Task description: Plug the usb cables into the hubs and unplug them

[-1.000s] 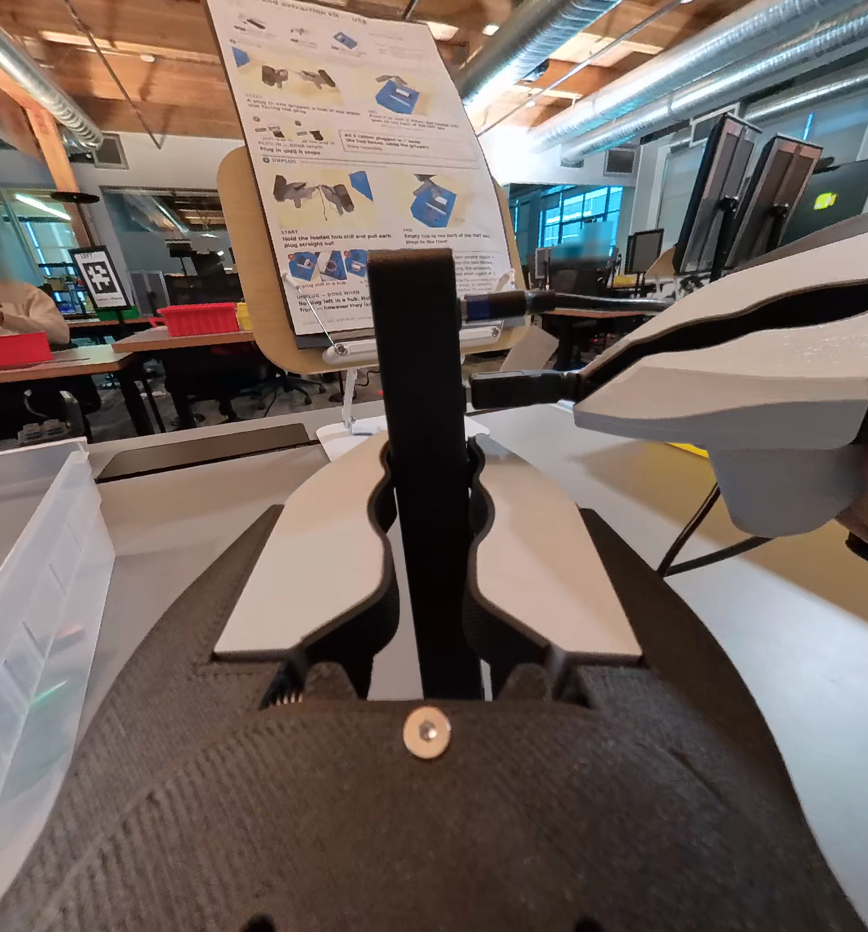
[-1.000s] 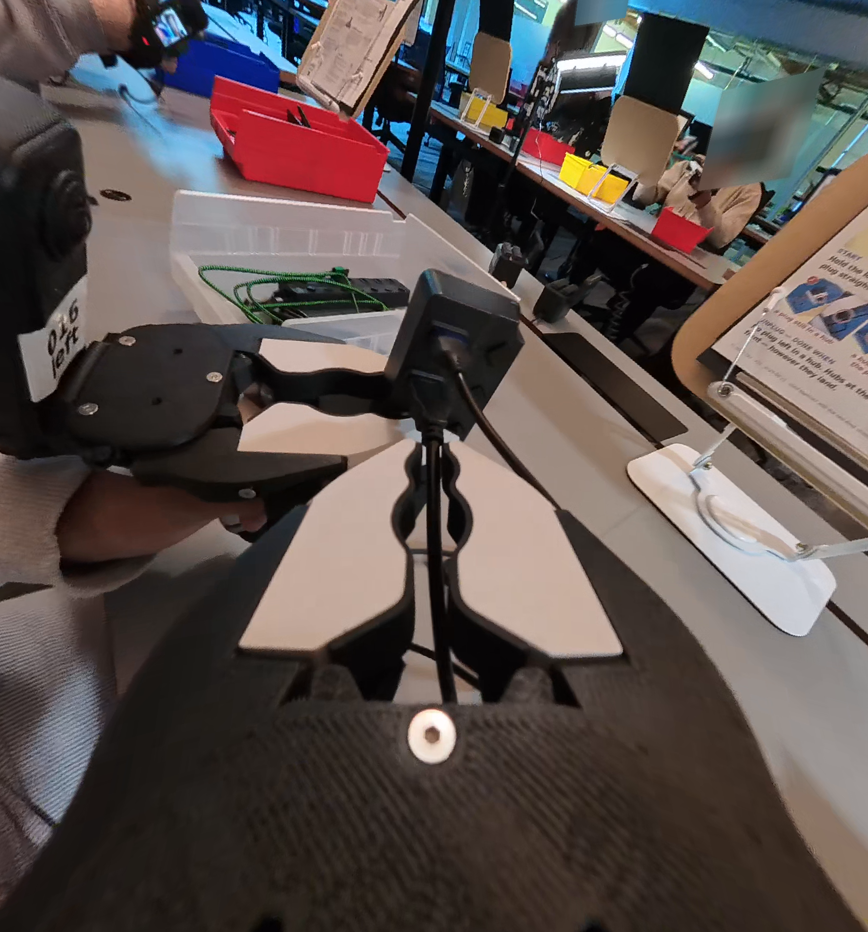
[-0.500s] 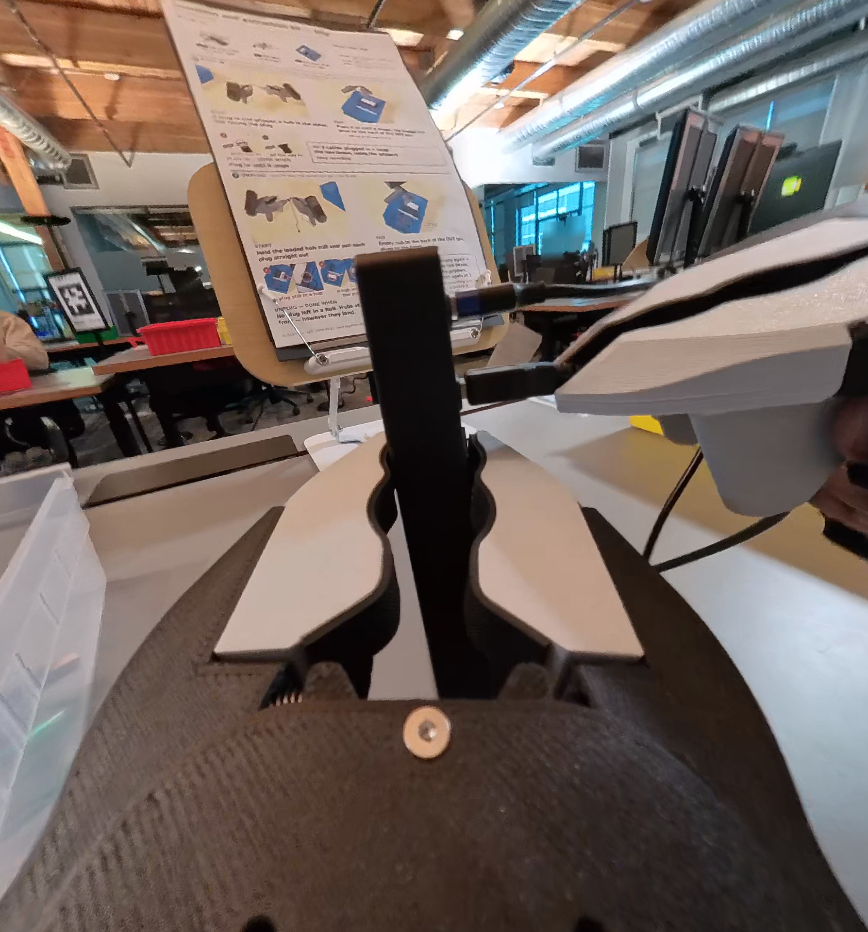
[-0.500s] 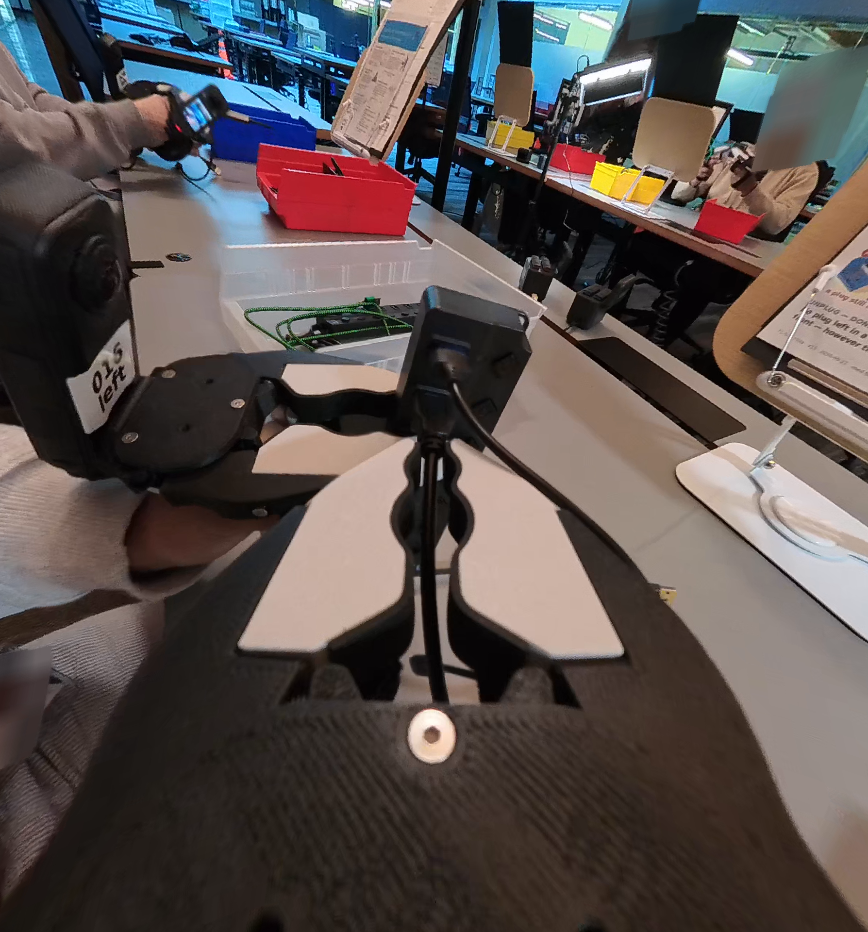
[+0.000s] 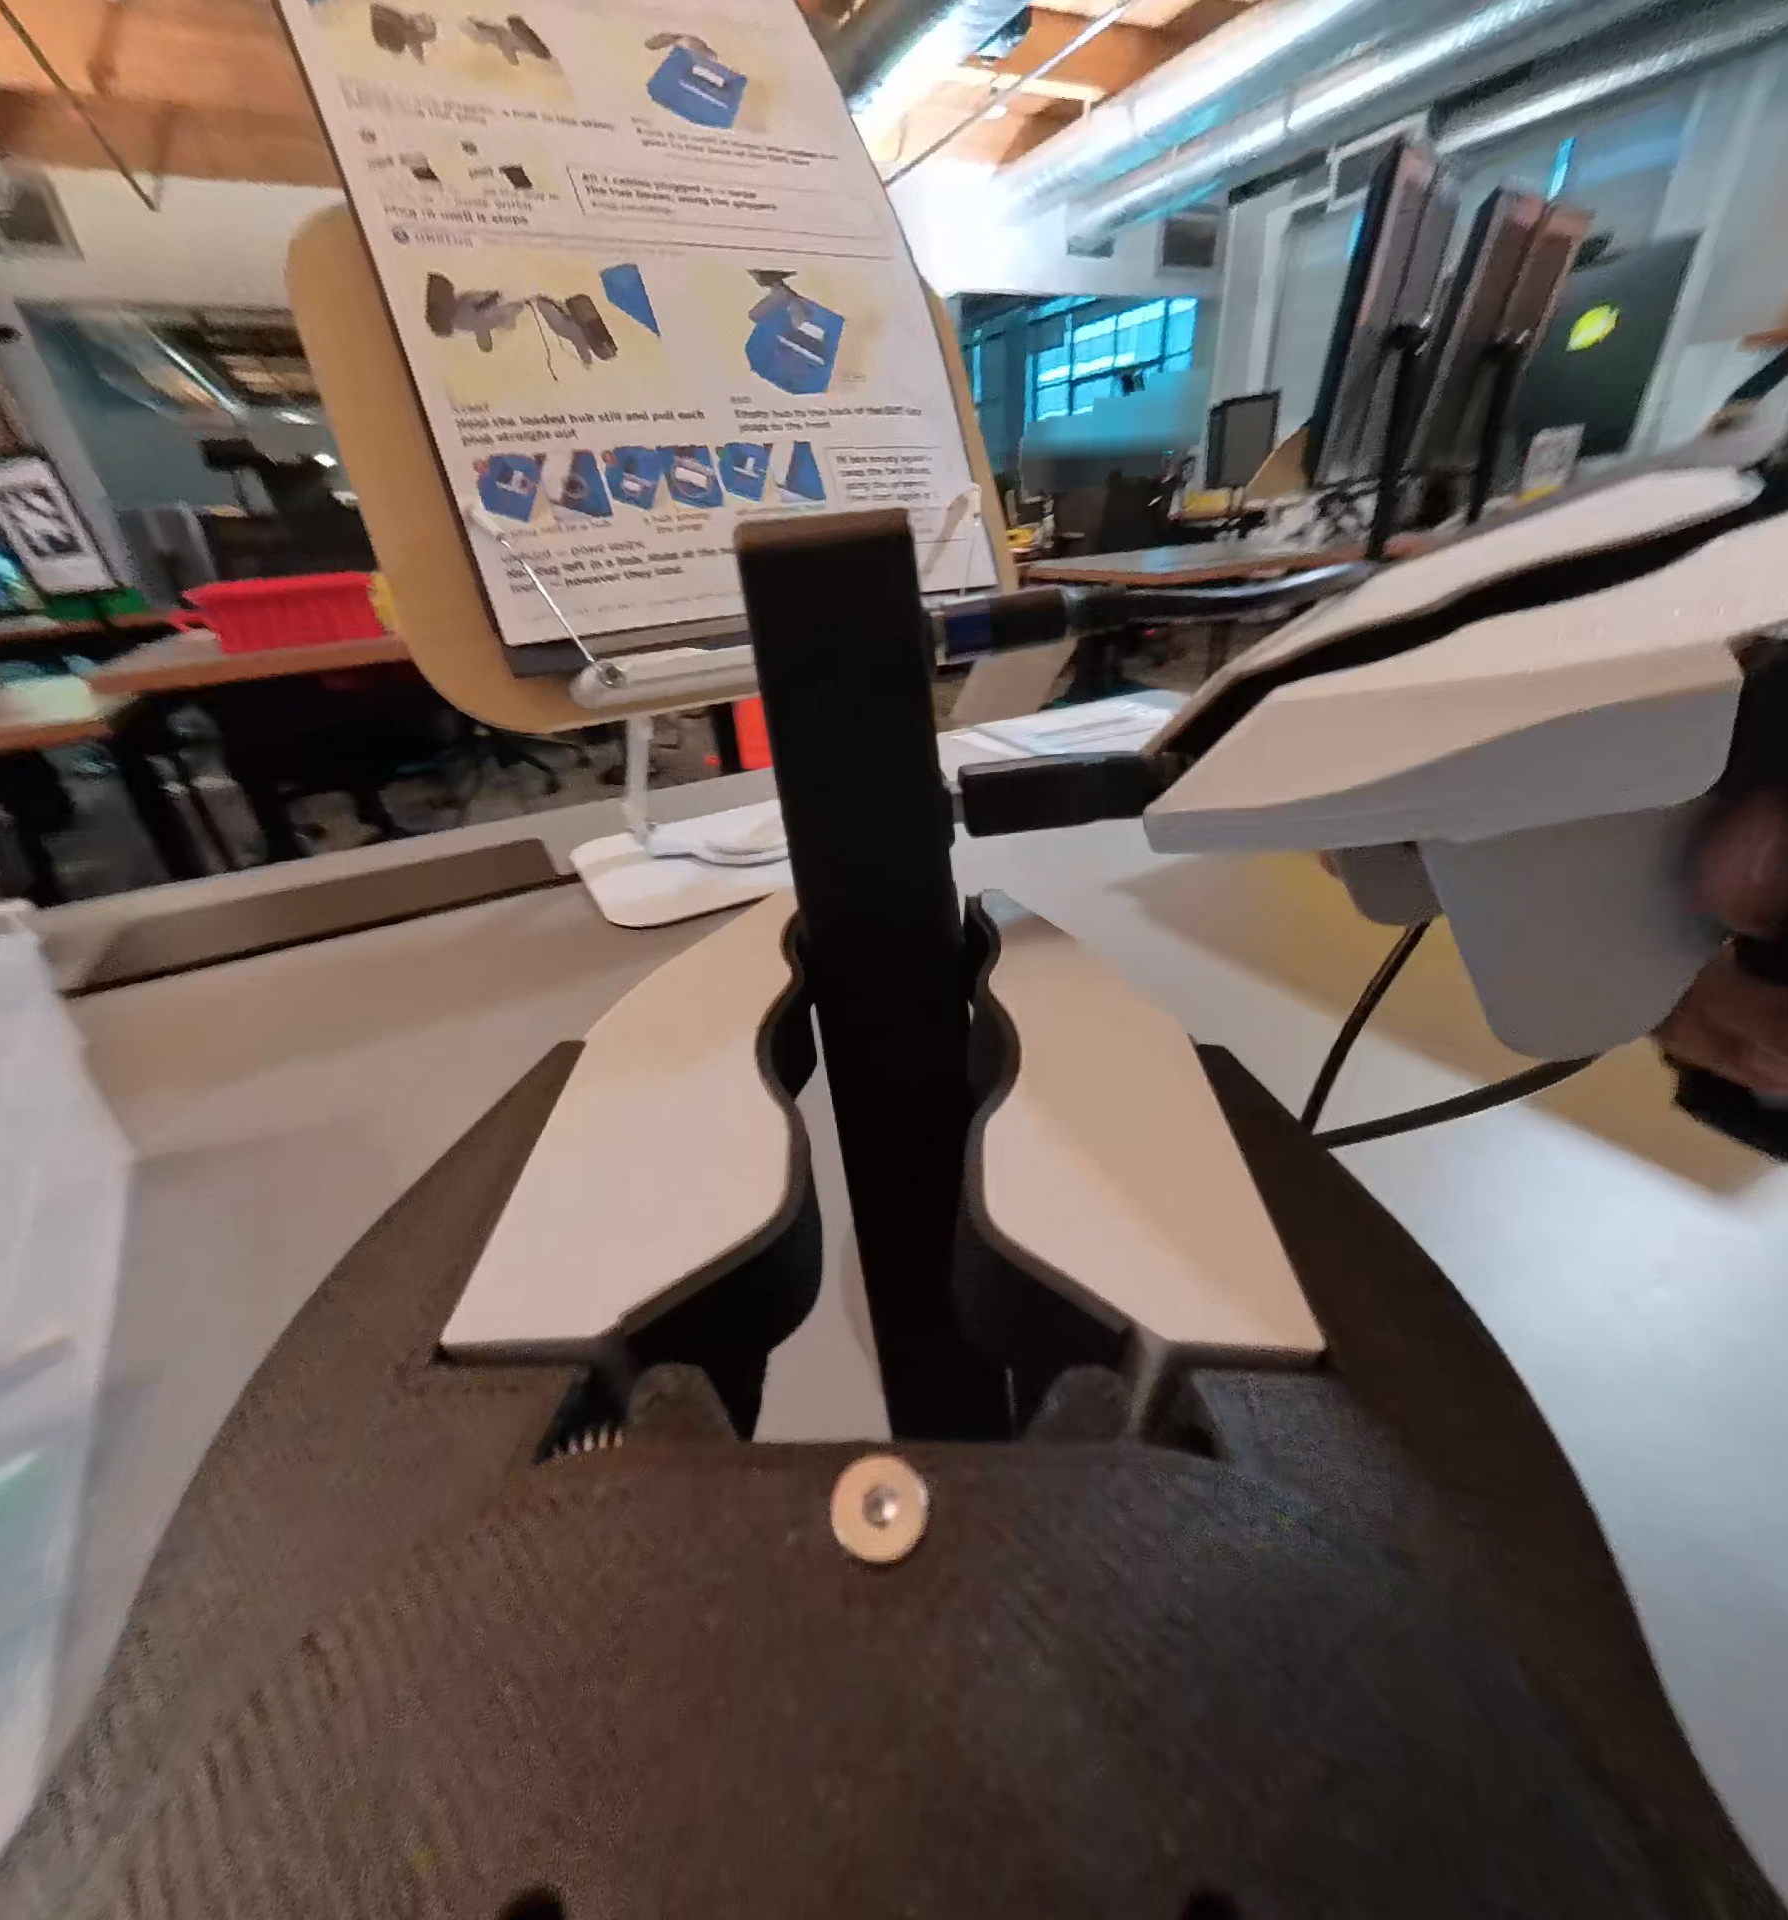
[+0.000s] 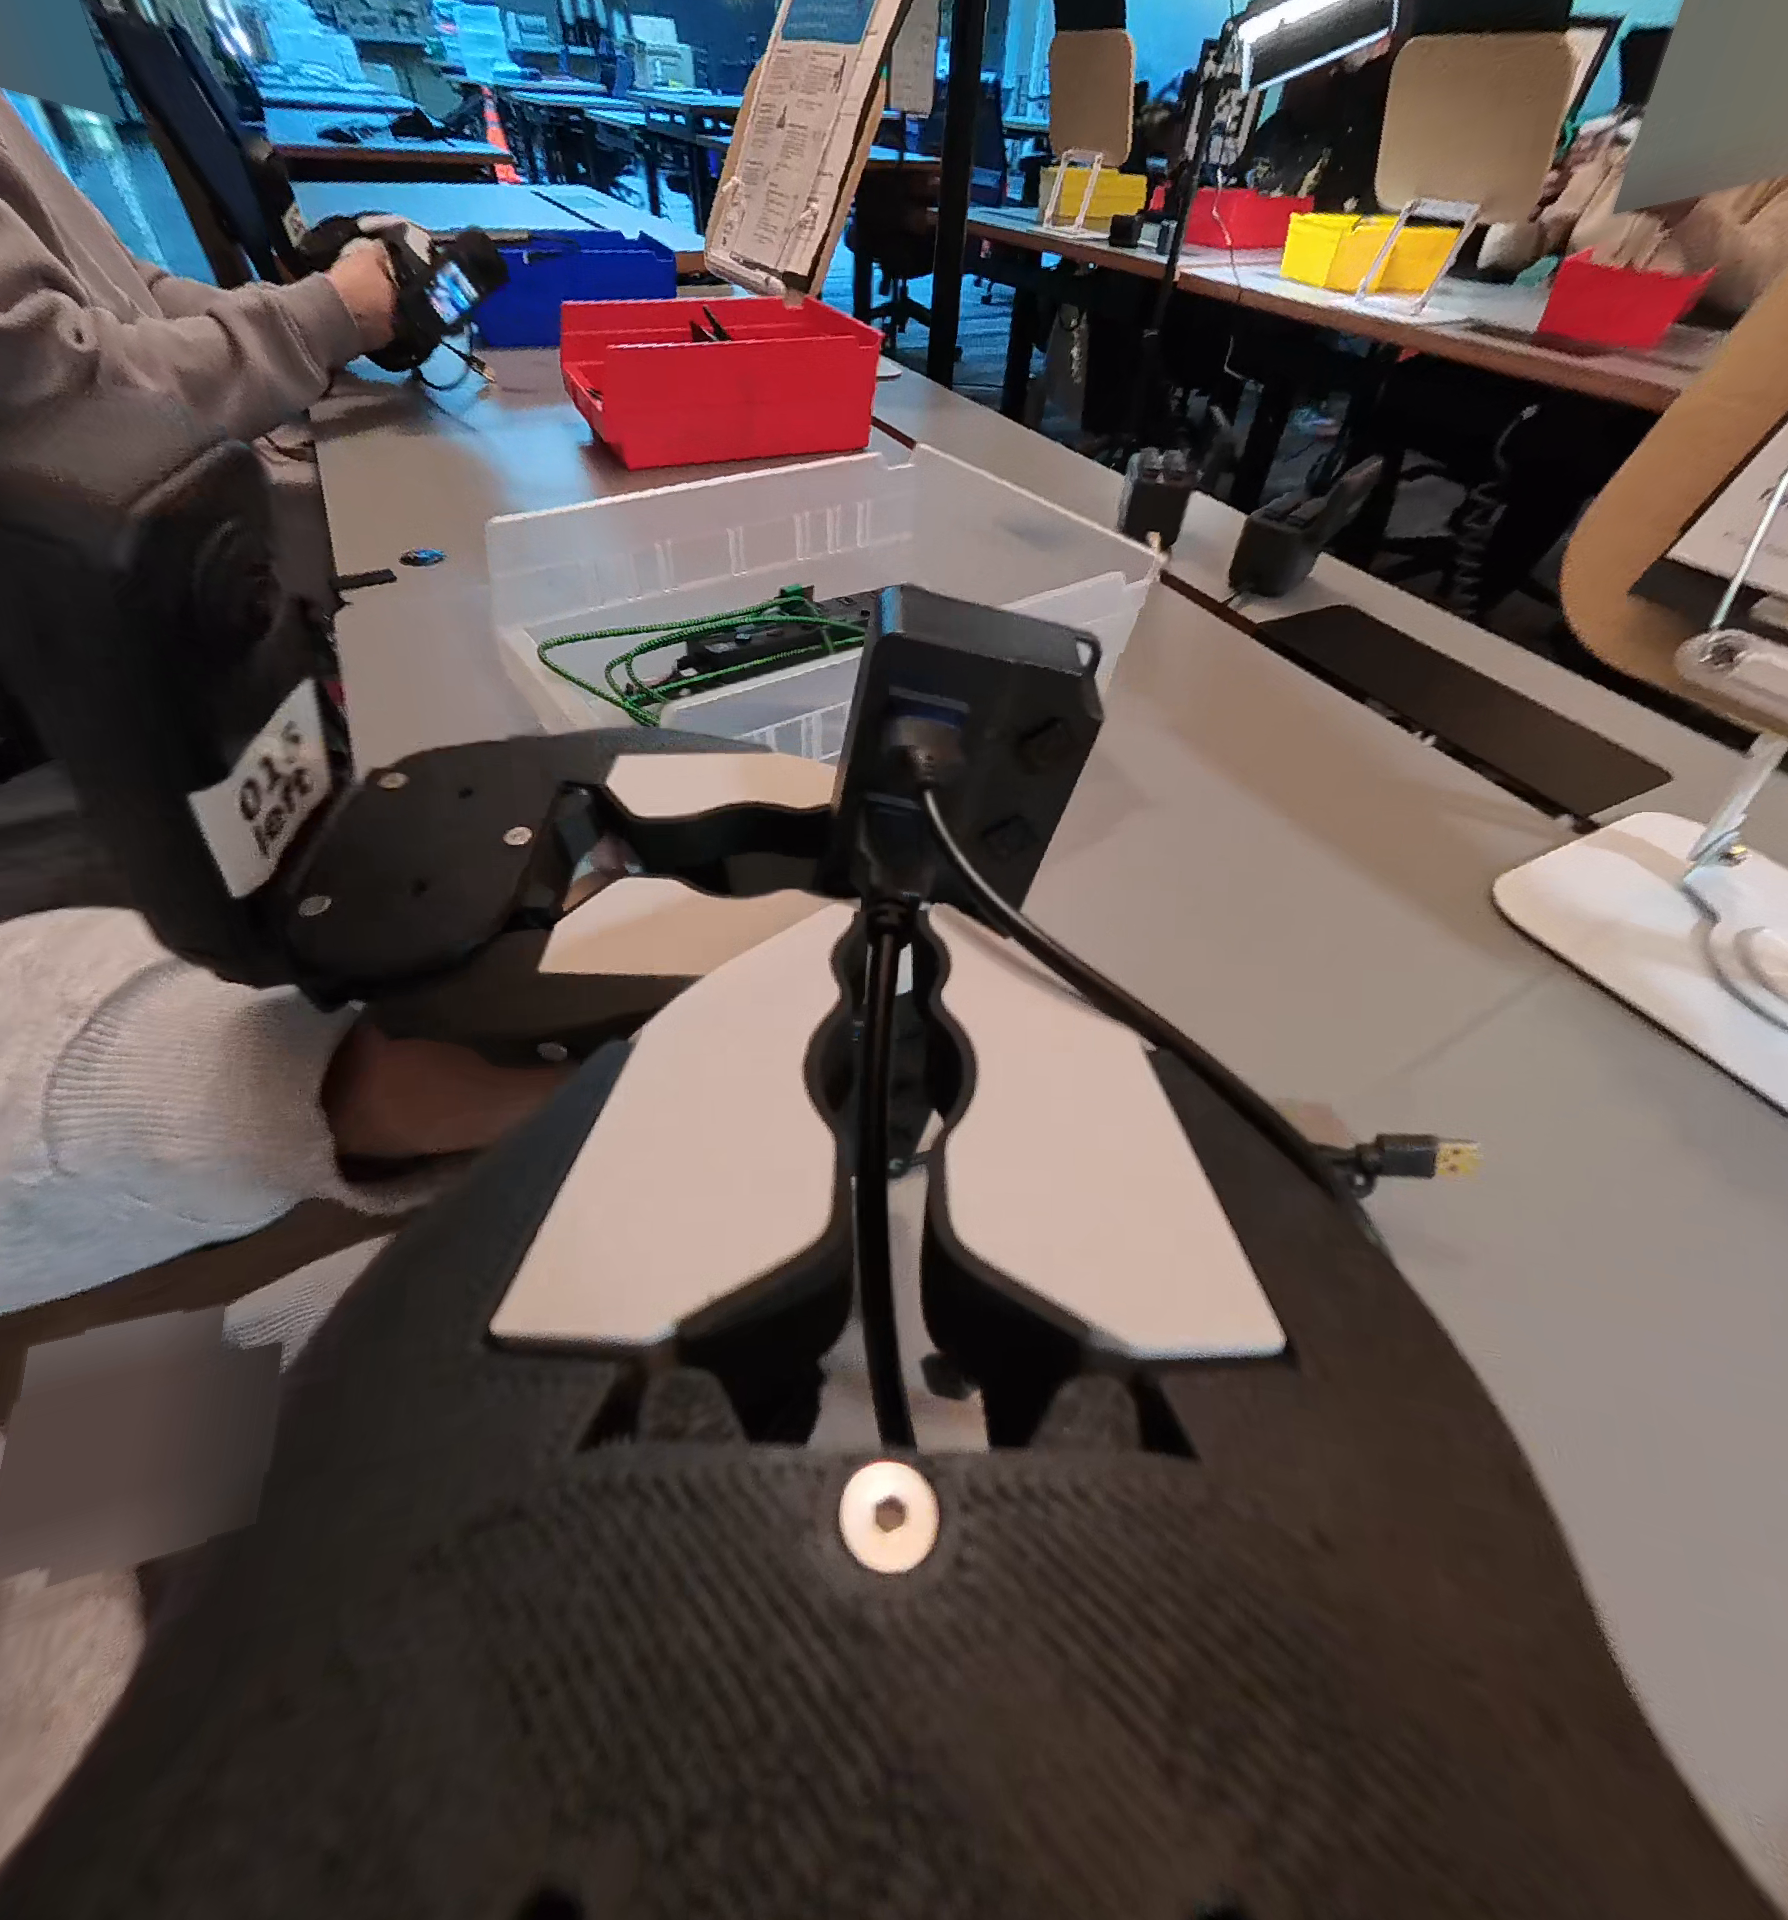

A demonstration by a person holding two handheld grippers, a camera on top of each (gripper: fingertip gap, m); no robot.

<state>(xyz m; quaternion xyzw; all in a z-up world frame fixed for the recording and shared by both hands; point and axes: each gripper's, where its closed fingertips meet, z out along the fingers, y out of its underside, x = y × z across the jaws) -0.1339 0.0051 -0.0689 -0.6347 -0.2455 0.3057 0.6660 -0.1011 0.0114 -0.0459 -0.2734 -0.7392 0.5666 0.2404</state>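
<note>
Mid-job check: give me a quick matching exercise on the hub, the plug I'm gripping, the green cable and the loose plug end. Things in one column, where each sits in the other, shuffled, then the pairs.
Things:
1. black USB hub
2. lower black plug
3. green braided cable
4. loose USB plug

Places:
A. lying bare on the grey table
B. coiled inside the clear bin
C. clamped upright in the left gripper
D. pinched in the right gripper, at the hub's side

Pairs: 1-C, 2-D, 3-B, 4-A
</note>
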